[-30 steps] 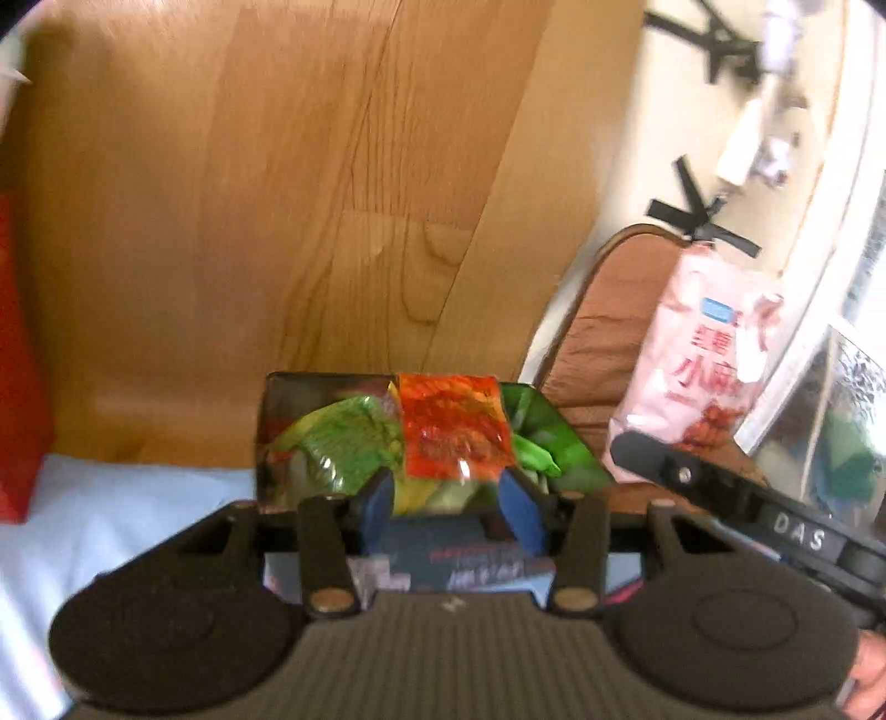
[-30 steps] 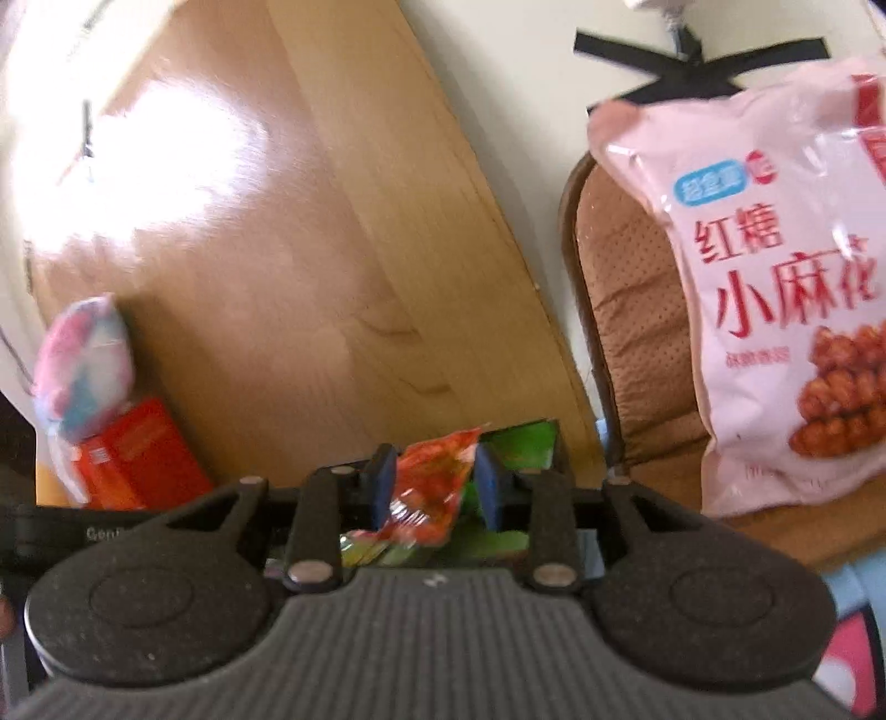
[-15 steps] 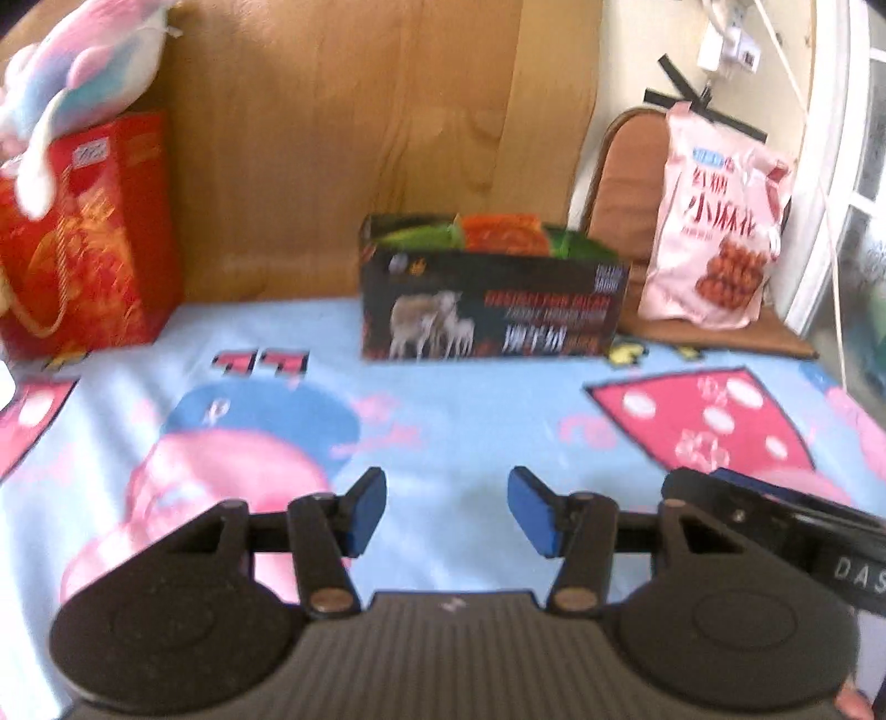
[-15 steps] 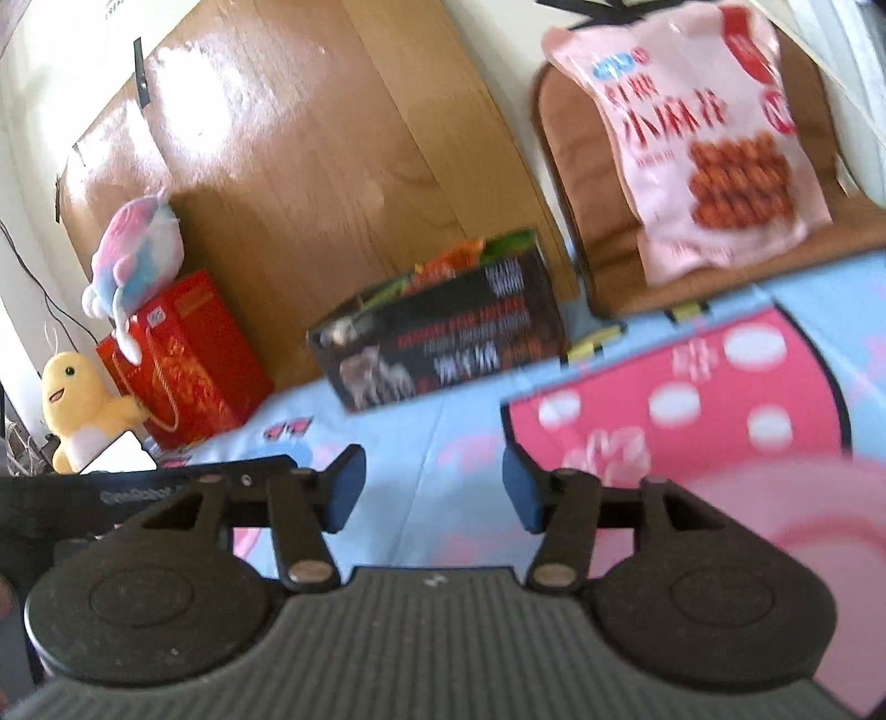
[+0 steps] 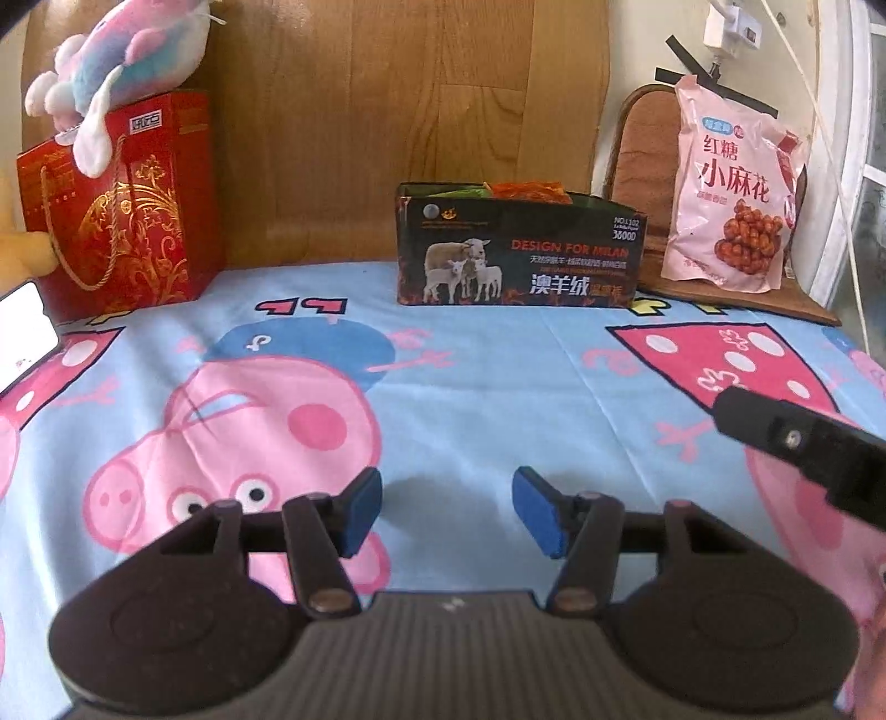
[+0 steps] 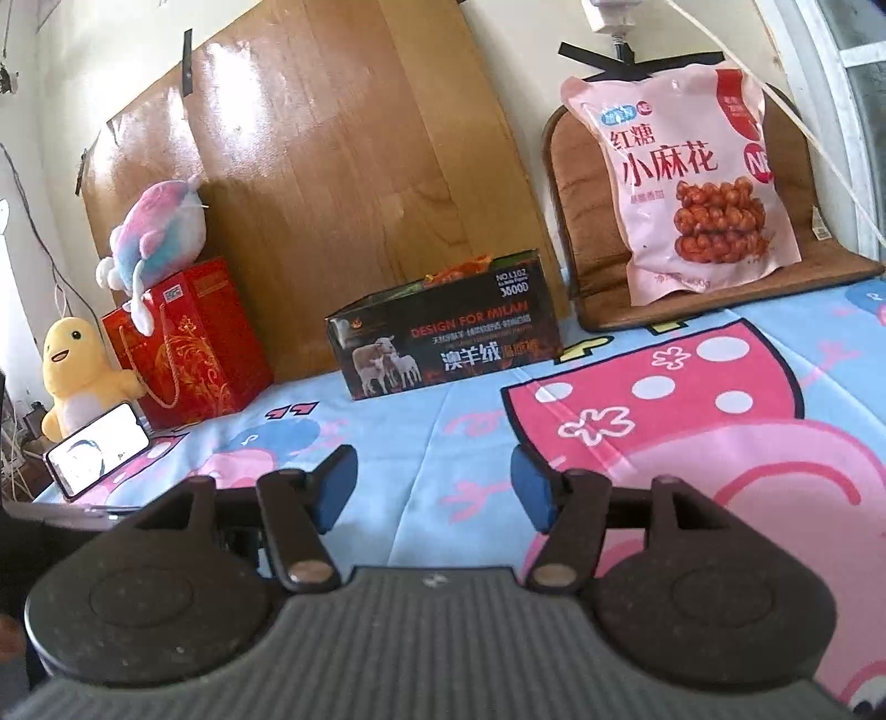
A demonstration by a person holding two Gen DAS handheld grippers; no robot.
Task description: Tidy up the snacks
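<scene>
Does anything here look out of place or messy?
Mostly tidy. The odd one out is the big pink snack bag, propped against a brown cushion rather than in the dark box, where orange and green packets poke above the rim. Nothing looks spilled.

Count of items in view. One black cardboard box printed with sheep; snack packets show above its rim, orange and green, their number not determinable. One large pink snack bag. One brown seat cushion. One red gift bag. Two plush toys: one pink-and-blue, one yellow. One phone, screen lit. Two grippers: left gripper, right gripper.
</scene>
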